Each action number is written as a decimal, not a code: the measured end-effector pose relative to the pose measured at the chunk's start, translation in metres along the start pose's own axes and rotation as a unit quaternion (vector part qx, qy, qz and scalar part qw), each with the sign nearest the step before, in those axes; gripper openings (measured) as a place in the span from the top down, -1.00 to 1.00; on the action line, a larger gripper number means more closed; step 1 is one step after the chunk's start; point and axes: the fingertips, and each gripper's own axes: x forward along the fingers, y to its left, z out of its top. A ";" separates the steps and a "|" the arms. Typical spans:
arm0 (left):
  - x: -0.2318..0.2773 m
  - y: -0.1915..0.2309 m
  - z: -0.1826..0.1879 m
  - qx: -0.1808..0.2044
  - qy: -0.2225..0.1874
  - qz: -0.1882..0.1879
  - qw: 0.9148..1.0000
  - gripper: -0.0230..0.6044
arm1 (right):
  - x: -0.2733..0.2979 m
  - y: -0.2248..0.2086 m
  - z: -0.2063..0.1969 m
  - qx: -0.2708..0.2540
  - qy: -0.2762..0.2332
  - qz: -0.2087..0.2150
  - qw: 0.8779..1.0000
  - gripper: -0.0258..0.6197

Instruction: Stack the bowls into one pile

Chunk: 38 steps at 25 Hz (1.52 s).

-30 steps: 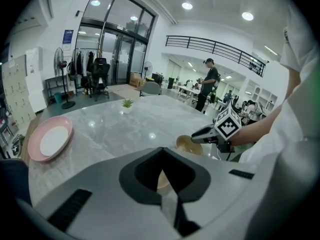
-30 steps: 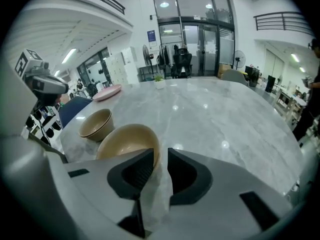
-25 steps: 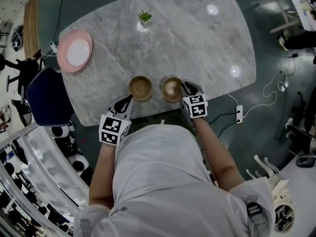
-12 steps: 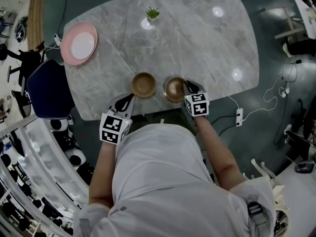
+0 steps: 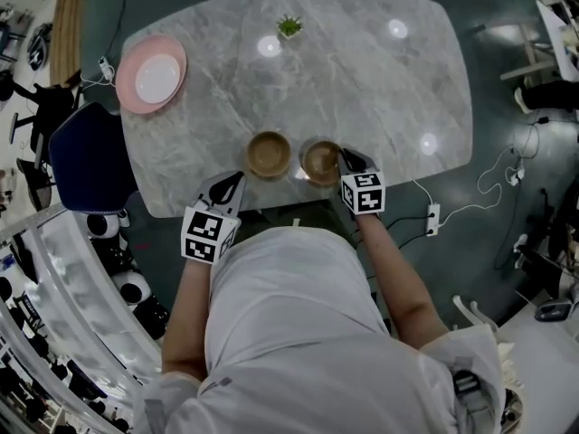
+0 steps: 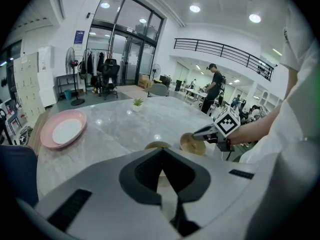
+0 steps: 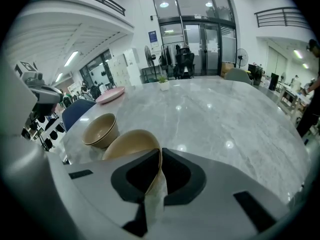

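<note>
The table [image 5: 362, 80] is grey marble with paler veins. The left bowl [image 5: 269, 154] and the right bowl [image 5: 321, 162] are both tan-brown, beige in the right gripper view. The plate [image 5: 151, 73] is pink with a white middle. The little plant [image 5: 289, 25] is green. The chair [image 5: 86, 156] is dark blue. The left gripper [image 5: 237, 181] and the right gripper [image 5: 345, 157] are grey with black pads, each with a white cube patterned in black squares. The person's shirt [image 5: 289, 315] is pale grey.
</note>
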 end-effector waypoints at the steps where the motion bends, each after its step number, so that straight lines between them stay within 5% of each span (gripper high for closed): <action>1: -0.001 0.001 -0.001 -0.001 -0.001 0.000 1.000 0.92 | -0.001 0.001 0.002 0.001 -0.002 0.000 1.000 0.82; 38: -0.039 0.057 -0.023 -0.028 -0.045 -0.004 0.999 0.92 | -0.019 0.085 0.072 -0.040 -0.030 0.004 0.999 0.83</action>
